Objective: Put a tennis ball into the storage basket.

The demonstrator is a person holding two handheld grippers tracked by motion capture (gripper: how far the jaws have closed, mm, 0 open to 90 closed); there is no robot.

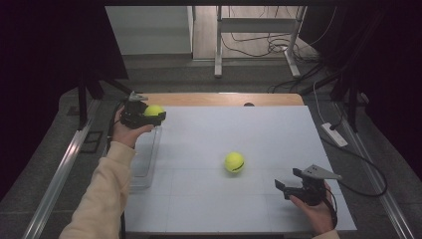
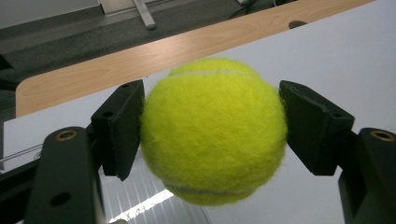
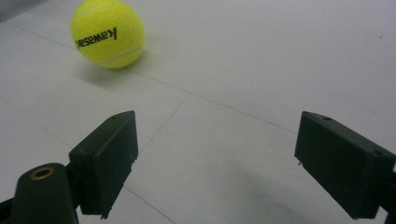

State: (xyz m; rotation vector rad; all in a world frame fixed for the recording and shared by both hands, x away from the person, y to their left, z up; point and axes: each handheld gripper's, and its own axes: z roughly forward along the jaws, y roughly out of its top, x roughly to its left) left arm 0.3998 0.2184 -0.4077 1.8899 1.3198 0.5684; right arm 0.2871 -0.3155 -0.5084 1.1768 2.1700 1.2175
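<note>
Clamping one tennis ball (image 2: 212, 130) over the clear tray (image 1: 146, 164) for deposit, left gripper (image 1: 148, 115) holds firm; right gripper (image 3: 219, 163) waits, jaws apart, near the second ball (image 3: 106, 32).

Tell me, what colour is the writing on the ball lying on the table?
Black, on the yellow-green tennis ball; clearest in the right gripper view.

Both tennis balls are fuzzy yellow-green: the held tennis ball (image 2: 214, 130) has pale seams, the loose tennis ball (image 3: 107, 33) black lettering. White surface (image 1: 259, 134), wooden far edge; black tools.
</note>
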